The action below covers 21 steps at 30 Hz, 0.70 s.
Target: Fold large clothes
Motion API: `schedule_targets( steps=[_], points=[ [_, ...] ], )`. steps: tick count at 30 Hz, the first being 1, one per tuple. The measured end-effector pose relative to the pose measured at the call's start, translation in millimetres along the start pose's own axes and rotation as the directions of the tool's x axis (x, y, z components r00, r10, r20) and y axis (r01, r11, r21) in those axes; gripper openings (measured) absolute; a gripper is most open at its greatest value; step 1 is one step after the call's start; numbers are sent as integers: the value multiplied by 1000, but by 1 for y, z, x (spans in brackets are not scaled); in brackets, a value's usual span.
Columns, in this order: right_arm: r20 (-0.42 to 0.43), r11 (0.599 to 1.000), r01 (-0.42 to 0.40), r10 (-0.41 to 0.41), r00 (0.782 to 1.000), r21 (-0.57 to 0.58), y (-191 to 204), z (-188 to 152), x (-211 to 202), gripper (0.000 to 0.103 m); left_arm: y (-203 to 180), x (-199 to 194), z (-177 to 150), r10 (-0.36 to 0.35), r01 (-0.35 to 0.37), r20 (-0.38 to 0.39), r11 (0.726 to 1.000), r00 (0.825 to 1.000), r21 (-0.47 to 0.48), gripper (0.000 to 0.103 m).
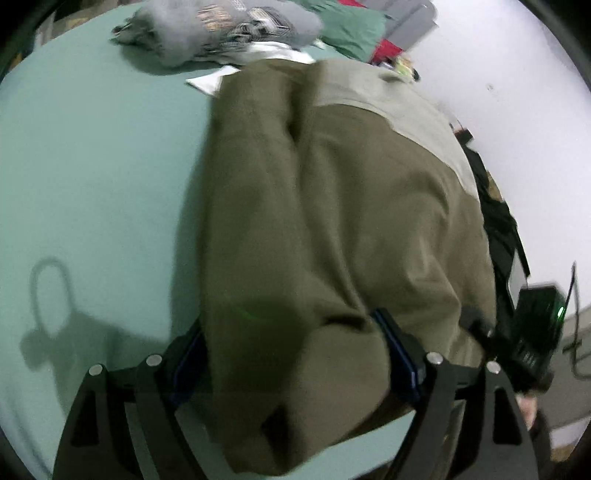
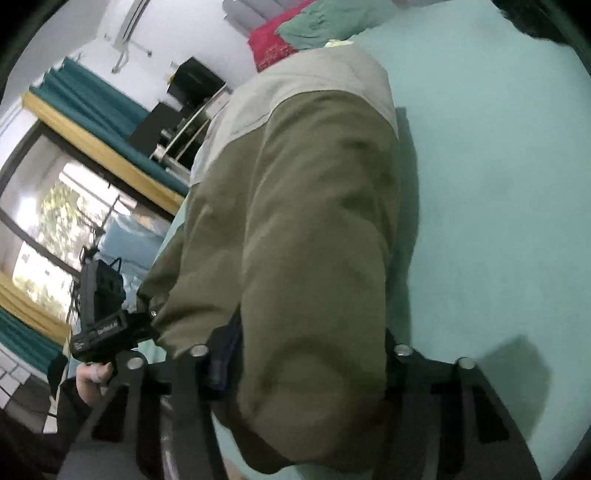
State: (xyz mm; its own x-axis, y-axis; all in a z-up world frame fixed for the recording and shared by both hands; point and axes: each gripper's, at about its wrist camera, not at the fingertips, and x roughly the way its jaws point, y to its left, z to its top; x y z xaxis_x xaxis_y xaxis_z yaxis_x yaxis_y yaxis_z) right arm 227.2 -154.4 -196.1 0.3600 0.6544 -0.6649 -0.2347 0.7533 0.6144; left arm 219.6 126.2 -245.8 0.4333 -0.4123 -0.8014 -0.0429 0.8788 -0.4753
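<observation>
Olive cloth filled both views: the garment [image 1: 332, 229] lay in a thick folded bundle along the green bed [image 1: 92, 166], its paler beige panel [image 1: 388, 107] at the far end, towards the pile of clothes [image 1: 221, 33] and the pillows. The left gripper [image 1: 291, 354] straddled the near end of the bundle, a wad of fabric bulging up between its blue-padded fingers [image 1: 399, 354]; the jaws stood wide, yet the cloth packed the gap, so it looked clamped on the garment rather than let go. The right gripper [image 2: 306, 354] had the same bundle [image 2: 295, 221] wedged between its fingers, one pad [image 2: 221, 362] pressing the left flank, the other hidden behind the cloth — again it read as a hold on the garment, though the far contact could not be seen. Each view showed the other gripper close beside the bundle, so the two seemed to hold the near edge together. The step in hand looked like carrying or turning over a fold of a nearly finished bundle. To do it well, both grippers should move level and at one pace, keeping the near edge taut between them, so the layers do not slide apart. The fold should land square on the beige end, edges matched, before either grip eases. A thick wad may slip from one side — watch the right.
</observation>
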Motion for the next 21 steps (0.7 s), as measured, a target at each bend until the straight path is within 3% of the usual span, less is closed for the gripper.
schedule_targets(
  steps=[7, 10, 13, 16, 17, 21],
  points=[
    [-29, 984, 121, -126, 992, -128, 2, -10, -62, 43, -57, -7, -45, -57, 73, -118, 989, 991, 129, 83],
    [-29, 973, 177, -183, 983, -148, -6, -28, -90, 43, -74, -12, -57, -79, 97, -137, 987, 987, 131, 83],
    [-37, 979, 175, -180, 983, -100, -24, -40, -99, 47, -83, -23, -57, -80, 88, -64, 987, 995, 134, 84],
    [-50, 980, 189, -192, 980, -62, -35, -56, -94, 64, -87, -31, -41, -61, 55, 43, 990, 997, 130, 84],
    [-38, 978, 198, -201, 979, -66, -36, -58, -96, 72, -88, -31, -36, -51, 44, 57, 992, 997, 119, 85],
    [17, 972, 212, -211, 977, -102, -34, -55, -113, 79, -97, -12, -7, -36, 28, 85, 995, 996, 98, 88]
  ],
)
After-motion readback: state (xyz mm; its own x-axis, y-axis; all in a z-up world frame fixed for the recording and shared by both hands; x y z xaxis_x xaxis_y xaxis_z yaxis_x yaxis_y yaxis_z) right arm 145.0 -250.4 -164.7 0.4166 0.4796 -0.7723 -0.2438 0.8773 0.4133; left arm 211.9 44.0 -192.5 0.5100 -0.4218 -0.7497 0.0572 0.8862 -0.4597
